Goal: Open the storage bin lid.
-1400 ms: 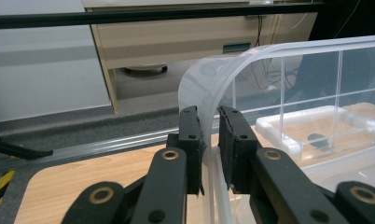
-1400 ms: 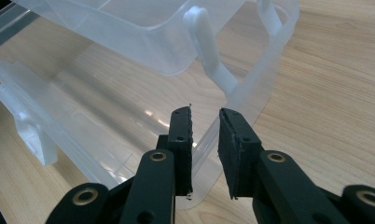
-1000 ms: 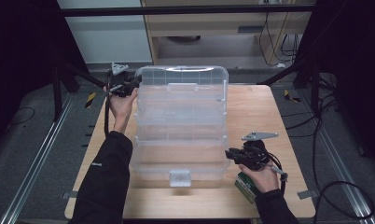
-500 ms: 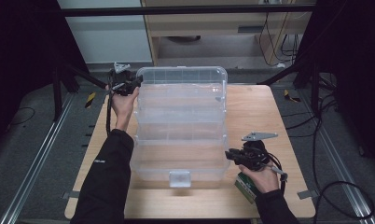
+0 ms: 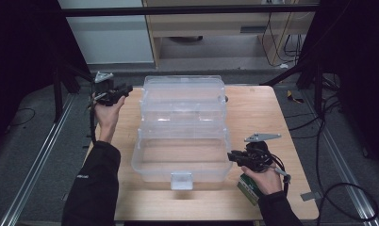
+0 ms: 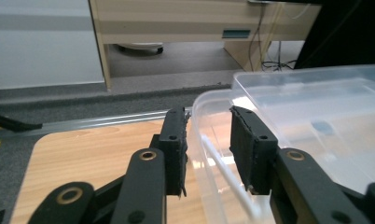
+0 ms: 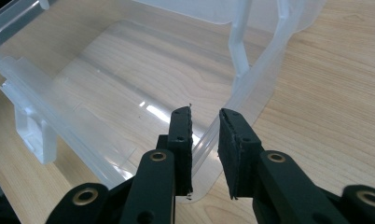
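A clear plastic storage box sits in the middle of the wooden table, its tiers fanned open in steps from the deep front bin with its latch up to the far lid section near the table's back edge. Over on the far left corner of that box is the left gripper, held up in the person's left hand, and in the high view its jaws point across toward the box's upper corner. From the left gripper view the left gripper has just been opening: the jaws stand apart with a moderate gap, the rim of the clear box running up between them, and the pads look clear of the plastic on both sides, though the right one sits very close to the wall. Down at the near right, the right gripper rests in the right hand at the right wall of the front bin. In the right gripper view the right gripper has its jaws straddling the thin clear wall at the bin's corner, one pad inside the bin, one outside over the bare wood; the gap is narrow and the pads seem to be pinching the wall, though the plastic is so clear that the contact is hard to make out for sure. A small green card-like item peeks out beneath the right hand
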